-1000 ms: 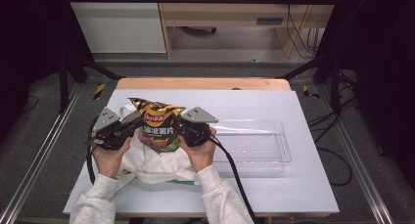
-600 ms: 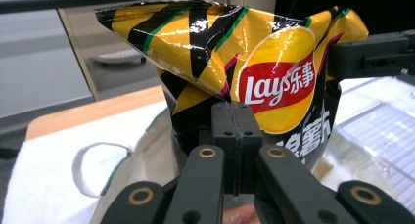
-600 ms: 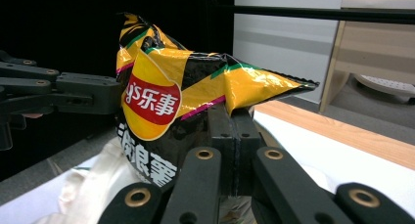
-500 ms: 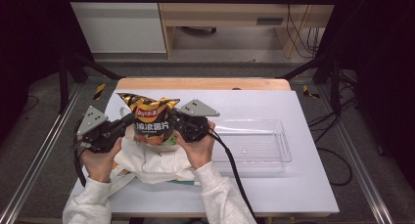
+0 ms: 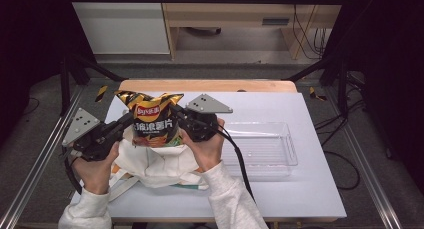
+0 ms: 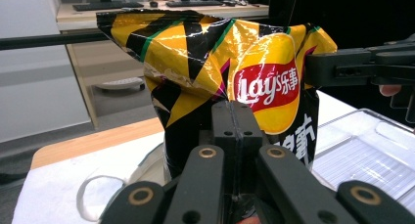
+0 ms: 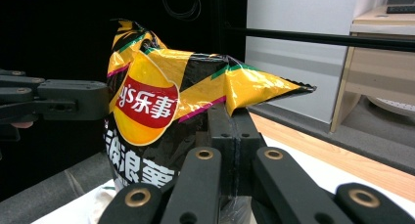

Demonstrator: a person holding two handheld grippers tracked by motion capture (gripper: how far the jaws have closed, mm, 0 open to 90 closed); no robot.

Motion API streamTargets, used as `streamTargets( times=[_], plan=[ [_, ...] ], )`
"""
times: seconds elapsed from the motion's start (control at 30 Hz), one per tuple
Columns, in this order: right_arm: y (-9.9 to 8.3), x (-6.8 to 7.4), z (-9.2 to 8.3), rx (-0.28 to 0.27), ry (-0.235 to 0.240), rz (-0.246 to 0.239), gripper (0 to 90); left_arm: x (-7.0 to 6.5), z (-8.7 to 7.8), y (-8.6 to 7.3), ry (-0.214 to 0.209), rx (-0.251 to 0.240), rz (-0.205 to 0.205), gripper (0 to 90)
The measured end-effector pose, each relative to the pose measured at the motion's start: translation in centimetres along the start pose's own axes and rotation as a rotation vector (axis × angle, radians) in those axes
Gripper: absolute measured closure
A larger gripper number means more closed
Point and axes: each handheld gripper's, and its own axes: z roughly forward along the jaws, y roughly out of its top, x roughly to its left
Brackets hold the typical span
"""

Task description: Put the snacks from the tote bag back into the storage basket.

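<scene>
High view: a chip bag [image 5: 152, 120], yellow and black, is held upright between the left gripper [image 5: 131, 122] and the right gripper [image 5: 176, 113], one at each side edge. The bag's lower end is seen at the mouth of a white cloth bag [image 5: 157, 164], which lies crumpled on the white bench [image 5: 300, 189] in front of the person. A clear plastic tray [image 5: 265, 149] stands on the bench just beside the right hand [image 5: 207, 146]; nothing is seen in it. The left hand [image 5: 95, 166] is seen at the bench's left edge.

Left gripper view: the gripper's jaws are pressed together, with a fold of the chip bag's side pinched between them. The chip bag [image 6: 220, 72] stands upright ahead, its crimped top uppermost. The right gripper [image 6: 313, 70] is seen clamped on the opposite edge, and the clear tray [image 6: 362, 155] lies beyond it.

Right gripper view: the jaws are likewise closed on the chip bag [image 7: 156, 116] at its side edge. The left gripper [image 7: 105, 101] is seen gripping the far edge.
</scene>
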Motion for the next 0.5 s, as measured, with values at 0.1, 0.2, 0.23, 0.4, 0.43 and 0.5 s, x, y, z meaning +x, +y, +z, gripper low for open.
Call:
streamTargets(
  times=[0.1,0.2,0.23,0.4,0.43,0.5],
  plan=[
    [0.5,-0.1,-0.6,0.002,0.000,-0.006,90.0,-0.4,-0.1,0.3,-0.008,-0.006,0.001,90.0],
    [1.0,-0.2,-1.2,-0.001,-0.005,-0.017,90.0,-1.0,-0.2,0.7,-0.019,-0.014,0.008,90.0],
    [1.2,-0.2,-1.4,-0.003,-0.007,-0.017,90.0,-1.1,-0.2,0.9,-0.022,-0.019,0.009,90.0],
    [2.2,-0.3,-2.4,-0.021,-0.012,-0.026,90.0,-1.9,-0.4,1.9,-0.021,-0.032,0.018,90.0],
    [2.4,-0.3,-2.7,-0.024,-0.014,-0.032,90.0,-2.1,-0.4,2.2,-0.022,-0.035,0.021,90.0],
    [2.8,-0.5,-3.2,-0.031,-0.017,-0.034,90.0,-2.5,-0.4,2.7,-0.021,-0.041,0.033,90.0]
  ],
)
